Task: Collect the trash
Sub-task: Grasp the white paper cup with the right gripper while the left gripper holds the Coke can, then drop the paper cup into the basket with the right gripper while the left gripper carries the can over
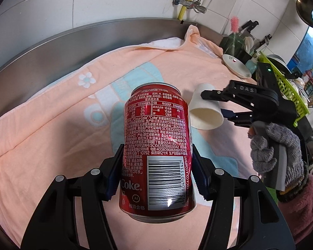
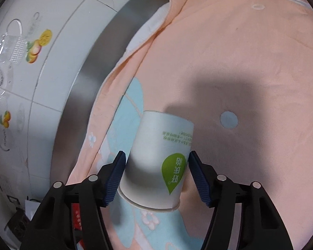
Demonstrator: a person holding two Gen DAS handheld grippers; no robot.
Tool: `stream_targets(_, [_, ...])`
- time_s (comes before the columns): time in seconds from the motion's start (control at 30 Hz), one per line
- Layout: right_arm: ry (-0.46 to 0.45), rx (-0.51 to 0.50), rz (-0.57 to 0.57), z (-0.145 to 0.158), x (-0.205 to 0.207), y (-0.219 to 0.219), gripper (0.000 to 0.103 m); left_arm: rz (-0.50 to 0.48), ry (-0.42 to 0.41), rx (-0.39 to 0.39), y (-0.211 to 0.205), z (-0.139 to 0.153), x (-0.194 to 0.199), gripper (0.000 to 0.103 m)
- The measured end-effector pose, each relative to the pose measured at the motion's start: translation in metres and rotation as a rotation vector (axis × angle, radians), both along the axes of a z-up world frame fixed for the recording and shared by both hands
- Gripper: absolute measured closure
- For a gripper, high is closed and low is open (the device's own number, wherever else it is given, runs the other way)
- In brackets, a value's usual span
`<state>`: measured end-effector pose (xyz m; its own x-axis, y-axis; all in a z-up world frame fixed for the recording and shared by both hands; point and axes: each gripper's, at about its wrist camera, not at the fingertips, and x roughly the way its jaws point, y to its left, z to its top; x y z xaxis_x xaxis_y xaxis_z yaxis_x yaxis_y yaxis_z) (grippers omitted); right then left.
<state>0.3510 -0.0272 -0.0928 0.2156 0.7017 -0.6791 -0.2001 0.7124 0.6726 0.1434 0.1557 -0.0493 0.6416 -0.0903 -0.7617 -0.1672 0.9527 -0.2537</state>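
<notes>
A red Coca-Cola can [image 1: 156,125] fills the middle of the left wrist view, held above the peach towel [image 1: 52,114]. My left gripper [image 1: 157,148] is shut on it, one blue pad on each side of its lower half. Just right of the can, a white paper cup [image 1: 204,114] lies tipped on the towel. My right gripper [image 1: 213,103], carried by a gloved hand [image 1: 271,145], reaches in from the right and straddles it. In the right wrist view the cup [image 2: 156,137] carries a green leaf logo, its mouth faces the camera, and my right gripper [image 2: 157,154] has both pads against its sides.
The towel [image 2: 240,62] covers a steel counter [image 1: 52,48] backed by a white tiled wall [image 1: 94,4]. A white plate [image 1: 236,64] rests at the towel's far right corner. Beyond it are a knife block [image 1: 233,43] and a green dish rack [image 1: 285,77].
</notes>
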Motion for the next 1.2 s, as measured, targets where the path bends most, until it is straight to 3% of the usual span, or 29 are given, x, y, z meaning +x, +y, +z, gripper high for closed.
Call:
stream_targets(0.37, [-0.101,0.002,0.011,0.031,-0.045,-0.046,0.045,-0.06,-0.014,0.001,-0.03,0.01,-0.001,0.044])
stream_targets(0.7, [-0.196,-0.1,-0.087,0.054,-0.108,-0.173,0.045,-0.203,-0.025,-0.007,-0.101,0.017,0.008,0.044])
stream_targets(0.93, [-0.235,-0.303,-0.192,0.035,-0.149,-0.266,0.045,-0.315,-0.015,-0.008,-0.161,0.019,0.019,0.044])
stream_targets(1.2, [-0.213,-0.501,-0.252,-0.002,-0.182,-0.315,0.045,-0.442,0.024,0.002,-0.233,0.008,0.028,0.044])
